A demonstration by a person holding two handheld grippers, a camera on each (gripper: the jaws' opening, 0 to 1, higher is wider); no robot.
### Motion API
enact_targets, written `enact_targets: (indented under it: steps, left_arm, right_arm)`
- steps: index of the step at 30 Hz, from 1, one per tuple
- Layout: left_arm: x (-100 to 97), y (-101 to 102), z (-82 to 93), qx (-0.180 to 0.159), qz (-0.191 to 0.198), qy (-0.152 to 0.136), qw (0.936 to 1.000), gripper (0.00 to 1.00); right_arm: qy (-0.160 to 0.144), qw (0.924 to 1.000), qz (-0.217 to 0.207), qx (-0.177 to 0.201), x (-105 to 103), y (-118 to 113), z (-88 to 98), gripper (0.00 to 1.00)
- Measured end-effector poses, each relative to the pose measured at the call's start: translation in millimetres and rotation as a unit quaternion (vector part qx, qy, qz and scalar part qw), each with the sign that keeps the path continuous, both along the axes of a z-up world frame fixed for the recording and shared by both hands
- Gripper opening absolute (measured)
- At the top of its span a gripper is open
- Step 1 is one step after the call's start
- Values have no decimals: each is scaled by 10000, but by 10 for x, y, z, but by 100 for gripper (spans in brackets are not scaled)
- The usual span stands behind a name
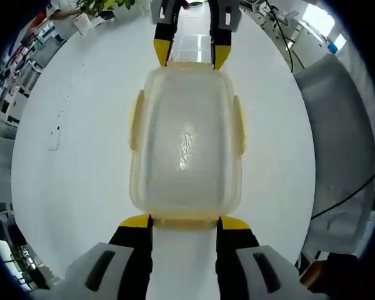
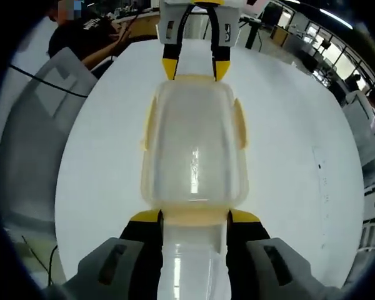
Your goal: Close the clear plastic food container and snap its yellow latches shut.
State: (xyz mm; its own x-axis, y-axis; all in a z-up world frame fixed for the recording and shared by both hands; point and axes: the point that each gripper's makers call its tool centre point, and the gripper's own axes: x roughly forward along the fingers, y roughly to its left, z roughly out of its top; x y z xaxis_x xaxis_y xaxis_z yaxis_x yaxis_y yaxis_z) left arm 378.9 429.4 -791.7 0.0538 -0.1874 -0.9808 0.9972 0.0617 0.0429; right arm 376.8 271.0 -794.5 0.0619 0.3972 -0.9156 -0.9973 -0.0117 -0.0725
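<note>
A round white table (image 1: 69, 156) carries everything, and on its bare middle sits the clear plastic food container (image 1: 186, 140), lid down on the body, with open tabletop all round it. The two grippers face each other across its long axis. The left gripper (image 1: 184, 223) stands with its yellow-tipped jaws apart, one at each corner of the near short end, straddling the yellow end latch (image 1: 184, 220); the right gripper (image 2: 195, 217) does the same at the opposite end, jaws apart beside the latch there (image 2: 195, 216), and each shows at the top of the other's view. Yellow side latches (image 1: 136, 119) run along both long edges; whether any latch is fully snapped is too hard to tell. By my reading the lid is seated and the latching step is in hand, so the next move calls for pressing each end flap down against the rim while the other end is steadied. Room is generous: the table edge, a grey chair (image 1: 337, 125) and the cables (image 1: 287, 44) beyond it lie well apart from the container.
</note>
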Motion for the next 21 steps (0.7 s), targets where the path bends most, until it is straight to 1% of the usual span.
enact_targets:
  steps: [1,4,7,13,16,21]
  left_arm:
    - [-25,-28,22,-15,49,48,10000,33]
    - [-70,-84,58,-7,91,71,9999,33]
    - [-110,-104,97,6,143,134,9998,33]
    - [-107,-143,218,15,174,44,9998,33]
    - [-122,-164,268,23,232,41,9997,33]
    - [-122,-284,326,-40,305,-6,9995,33]
  right_arm:
    - [-1,10000,29,-6,-10,-31,17,35]
    - [10,10000,69,38,-44,-86,59,35]
    - [-22,9999,123,104,-71,-108,90,35]
    - [-40,9997,133,224,-67,-144,176,35]
    - [-56,9994,171,309,-74,-181,259,35]
    - [-74,9992,172,348,-101,-301,295,35]
